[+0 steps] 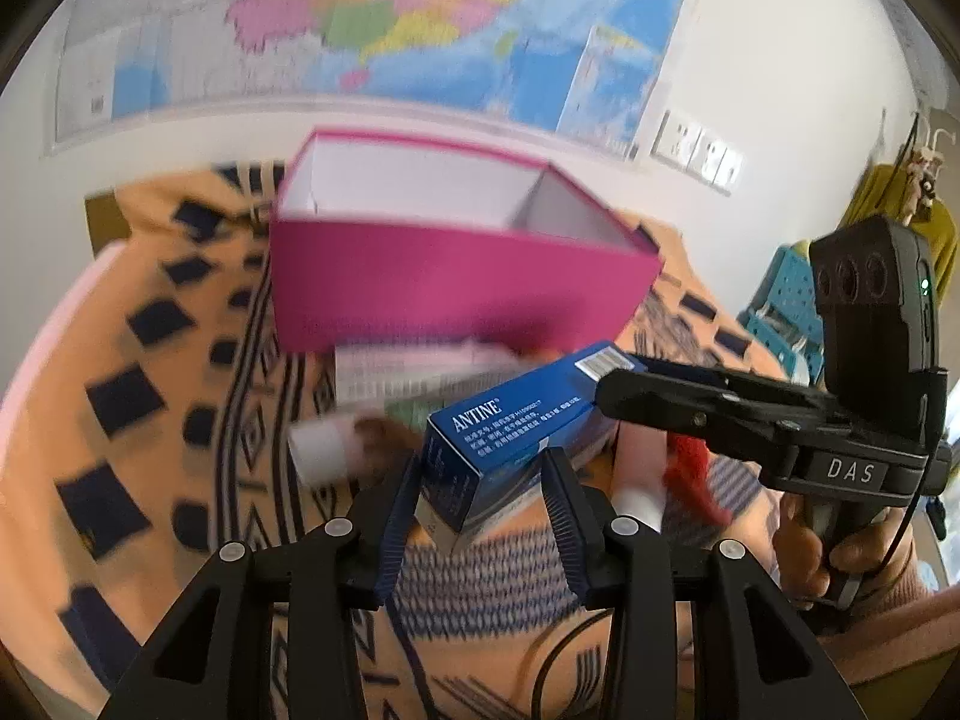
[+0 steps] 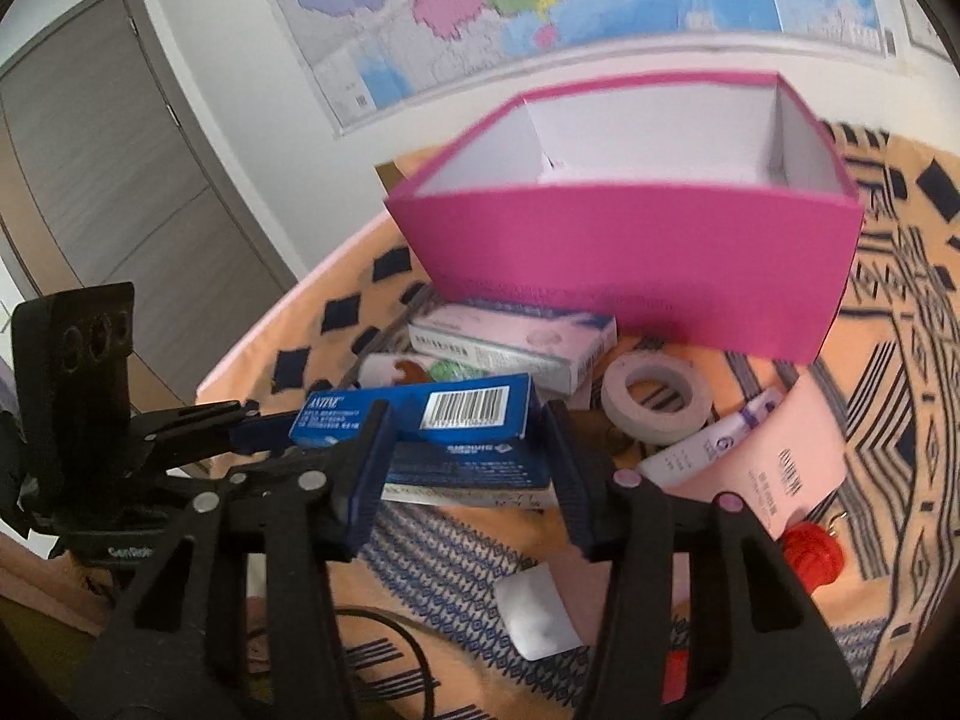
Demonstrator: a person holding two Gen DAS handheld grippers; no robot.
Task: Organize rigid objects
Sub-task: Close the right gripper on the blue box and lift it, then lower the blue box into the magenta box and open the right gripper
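Both hand-held grippers, left (image 1: 480, 480) and right (image 2: 468, 438), clamp the blue carton (image 1: 516, 420): light, stiff, crushable; hold its ends.

pink box (image 2: 630, 264): open top, free to enter from above
in front of box: crowded, pale carton (image 2: 510, 342), tape roll (image 2: 654, 399), tube (image 2: 708, 438)
near tabletop (image 2: 456, 564): bare patterned cloth, passable

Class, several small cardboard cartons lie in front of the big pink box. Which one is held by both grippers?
The blue carton marked ANTINE, with a barcode. The left gripper and right gripper each clamp one end. The pale pink carton behind it lies untouched.
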